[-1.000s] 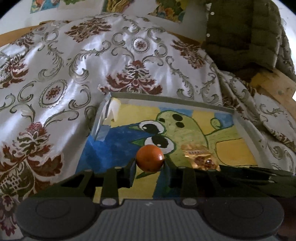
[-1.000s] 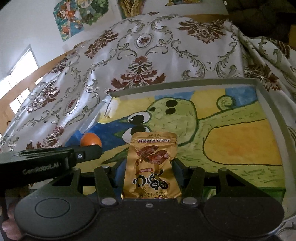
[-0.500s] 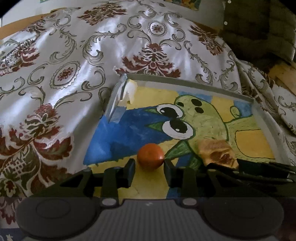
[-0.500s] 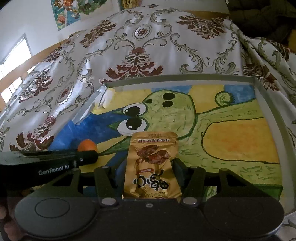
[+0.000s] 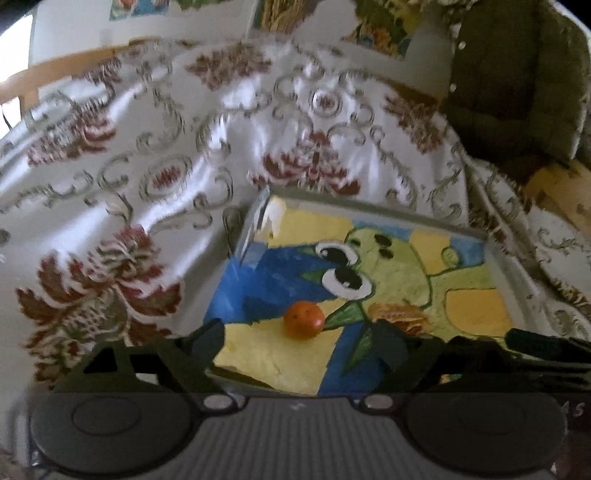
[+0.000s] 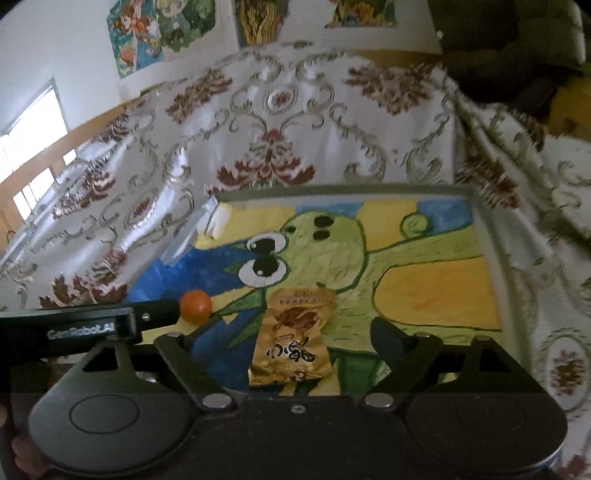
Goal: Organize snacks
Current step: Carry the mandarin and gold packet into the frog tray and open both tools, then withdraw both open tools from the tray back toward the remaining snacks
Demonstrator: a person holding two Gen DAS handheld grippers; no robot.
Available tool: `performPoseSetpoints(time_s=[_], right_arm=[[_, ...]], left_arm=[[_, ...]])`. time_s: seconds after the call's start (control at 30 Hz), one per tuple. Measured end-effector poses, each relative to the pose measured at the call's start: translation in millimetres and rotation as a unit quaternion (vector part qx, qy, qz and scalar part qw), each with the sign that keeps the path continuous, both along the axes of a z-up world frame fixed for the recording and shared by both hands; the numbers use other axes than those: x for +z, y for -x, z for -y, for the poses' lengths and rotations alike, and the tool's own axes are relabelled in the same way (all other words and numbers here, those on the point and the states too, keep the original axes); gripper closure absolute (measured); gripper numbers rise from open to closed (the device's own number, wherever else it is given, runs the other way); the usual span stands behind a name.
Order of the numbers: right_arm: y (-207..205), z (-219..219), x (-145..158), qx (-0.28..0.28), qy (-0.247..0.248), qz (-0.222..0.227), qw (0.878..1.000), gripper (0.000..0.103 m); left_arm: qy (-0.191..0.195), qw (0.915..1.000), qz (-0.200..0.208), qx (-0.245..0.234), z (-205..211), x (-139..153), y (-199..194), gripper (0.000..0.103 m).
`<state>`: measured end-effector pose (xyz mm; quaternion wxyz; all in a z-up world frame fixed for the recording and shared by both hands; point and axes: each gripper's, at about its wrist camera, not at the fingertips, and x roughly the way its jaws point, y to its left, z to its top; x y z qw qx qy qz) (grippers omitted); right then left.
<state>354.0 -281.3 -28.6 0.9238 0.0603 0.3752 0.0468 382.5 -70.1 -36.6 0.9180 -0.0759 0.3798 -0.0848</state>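
The small round orange fruit (image 5: pixel 303 319) sits on the painted floor of the tray, on the yellow patch just below the blue one, and nothing presses on it. My left gripper (image 5: pixel 303 341) has its jaws opening, spread wide to either side of the fruit with clear gaps, so the fruit lies free between and slightly beyond the tips. In the right wrist view the same fruit (image 6: pixel 196 305) shows just beside the tip of my left tool's black finger.

The gold foil snack packet with dark printed characters (image 6: pixel 293 338) lies flat on the tray floor, over the green painted figure, a little to the right of the fruit. My right gripper (image 6: pixel 291 338) is also opening its jaws; the packet lies between them, but the pads stand off from its edges on both sides. From the left wrist camera only the packet's crumpled top (image 5: pixel 400 317) shows, past the dark finger.

Both snacks rest in a shallow grey-rimmed rectangular tray (image 6: pixel 491 236) lined with a yellow, blue and green cartoon painting with big black-and-white eyes. The tray lies on a shiny white cloth with dark red floral and grey scroll patterns (image 5: pixel 155 147). A dark olive quilted jacket (image 5: pixel 517 85) hangs at the far right, and colourful posters (image 6: pixel 159 29) are on the white wall behind.
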Motion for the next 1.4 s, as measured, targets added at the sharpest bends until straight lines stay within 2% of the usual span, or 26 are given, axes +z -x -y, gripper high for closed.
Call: performPoseSetpoints(time_s=[0.1,0.2,0.4,0.63,0.8,1.1,1.4], right_arm=[[19,2,21,-0.003,0.004,0.021,1.000,0.003],[41,2,41,-0.006,0.010,0.042,0.999,0.001],[95,2,73,-0.027,0.009,0.069,0.997,0.001],[168,-2,93,-0.041,0.011,0.088,0.995,0.001],[216,-9,98,-0.047,0.015,0.099,0.994,0.001],[293,-28,98,-0.055,0.027,0.116,0.991,0.001],[344,-41,78,-0.086,0.026,0.088,0.992,0.001]], left_arm=[[-0.002,0.9997,0.023,0.006,-2,18,18,0.001],[-0.003,0.9989,0.047,0.007,-5,37,39,0.000],[-0.022,0.9952,0.095,0.007,-9,72,92,0.000],[-0.040,0.9919,0.120,0.006,-17,95,160,0.000],[-0.052,0.9911,0.123,0.004,-22,99,205,0.000],[-0.085,0.9890,0.121,-0.006,-32,91,277,0.000],[-0.090,0.9894,0.114,-0.007,-49,79,328,0.000]])
